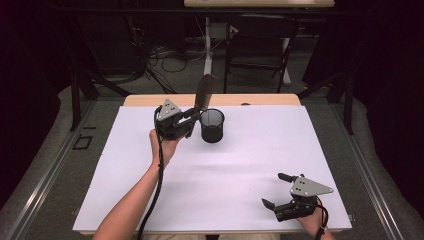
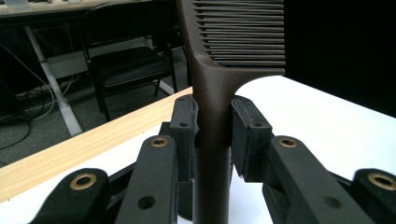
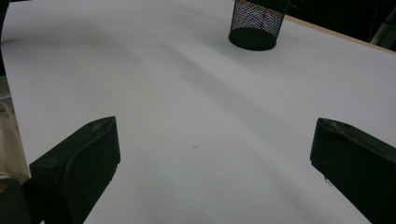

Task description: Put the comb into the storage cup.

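Left gripper [image 1: 192, 116] clamped on handle of dark brown plastic comb [image 2: 212, 116], teeth rising above the jaws, just beside black wire-mesh cup [image 1: 212, 126] on white table sheet [image 1: 240, 165]. Right gripper [image 1: 276, 189] spread wide, nothing between the jaws, well apart from cup.

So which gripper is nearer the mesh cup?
Left. The left gripper, shut on the comb, sits right beside the mesh cup; the right gripper rests open, far off near the table's front edge.
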